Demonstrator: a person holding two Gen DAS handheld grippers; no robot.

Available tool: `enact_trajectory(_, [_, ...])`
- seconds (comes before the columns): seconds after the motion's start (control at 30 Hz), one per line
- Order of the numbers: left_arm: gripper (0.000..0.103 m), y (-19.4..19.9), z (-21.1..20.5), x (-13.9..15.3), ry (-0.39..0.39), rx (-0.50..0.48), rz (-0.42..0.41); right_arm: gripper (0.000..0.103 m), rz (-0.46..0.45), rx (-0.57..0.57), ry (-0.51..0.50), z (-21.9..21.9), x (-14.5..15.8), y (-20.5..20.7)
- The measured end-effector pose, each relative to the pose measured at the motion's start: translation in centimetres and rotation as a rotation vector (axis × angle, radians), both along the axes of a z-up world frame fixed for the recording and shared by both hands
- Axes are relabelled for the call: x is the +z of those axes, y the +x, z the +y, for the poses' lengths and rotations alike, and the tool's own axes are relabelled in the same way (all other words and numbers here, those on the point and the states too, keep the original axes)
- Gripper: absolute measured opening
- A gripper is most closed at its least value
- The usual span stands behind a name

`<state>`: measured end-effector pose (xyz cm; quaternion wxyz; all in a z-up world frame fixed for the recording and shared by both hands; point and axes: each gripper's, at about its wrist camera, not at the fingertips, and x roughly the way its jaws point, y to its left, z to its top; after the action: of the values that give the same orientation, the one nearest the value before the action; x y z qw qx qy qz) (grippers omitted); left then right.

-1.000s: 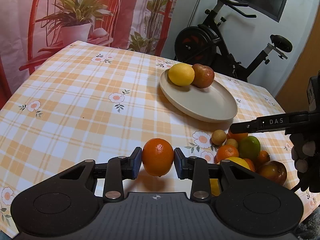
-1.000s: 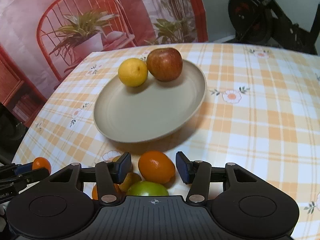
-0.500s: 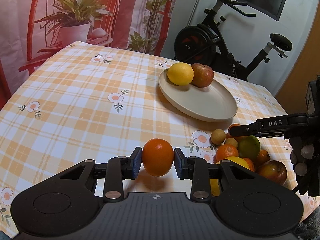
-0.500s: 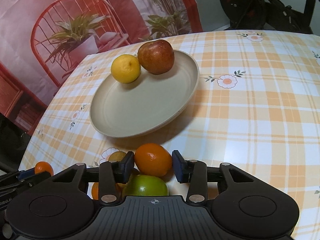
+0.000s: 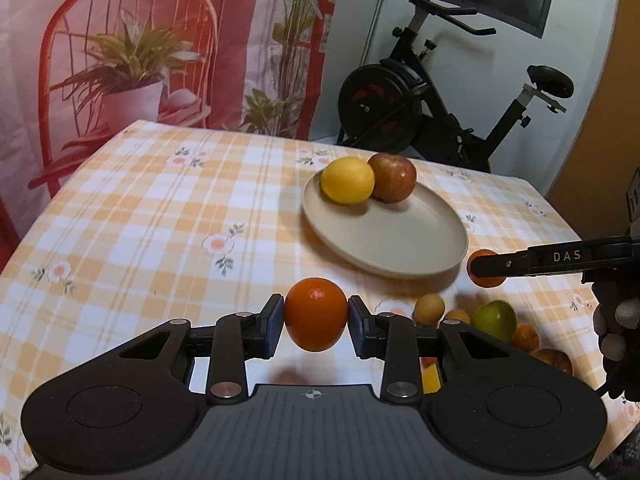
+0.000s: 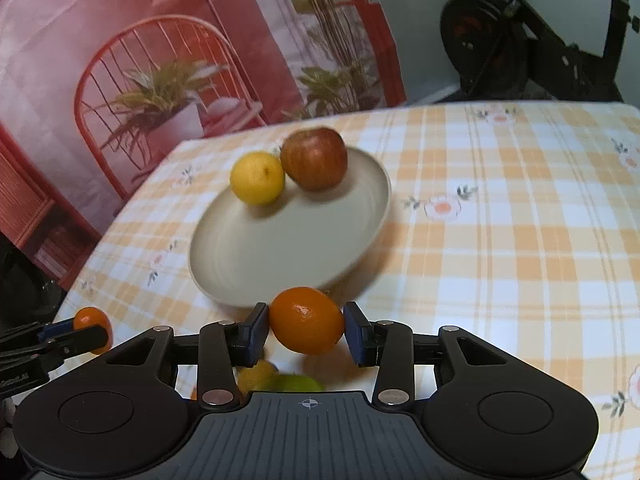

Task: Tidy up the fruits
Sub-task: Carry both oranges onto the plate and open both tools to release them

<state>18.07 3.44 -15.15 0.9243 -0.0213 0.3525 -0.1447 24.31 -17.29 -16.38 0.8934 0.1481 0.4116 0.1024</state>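
Right wrist: round glossy orange [image 6: 306, 320], dimpled skin.

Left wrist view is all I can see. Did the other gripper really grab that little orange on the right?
Observer: Yes. The right gripper jaws have just been closing, and both blue pads press the small orange between them.
Operator: Is it off the pile?
Observer: It hangs above the green fruit, not touching it.
Operator: Is the lemon clean?
Observer: From this side the lemon shows a small dark dot.
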Motion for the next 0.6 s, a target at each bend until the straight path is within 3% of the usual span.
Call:
enact_trajectory(0.4, [0.036, 4.8, -2.1, 1.6, 0.024, -0.044, -0.049, 0.037, -0.083, 0.057, -0.091, 0.5, 2.0, 3.4])
enact_trajectory(0.6, [0.036, 8.9, -3.9, 0.8, 0.041, -0.068, -0.032, 0.037, -0.074, 0.090, -0.150, 0.8, 1.4, 7.0])
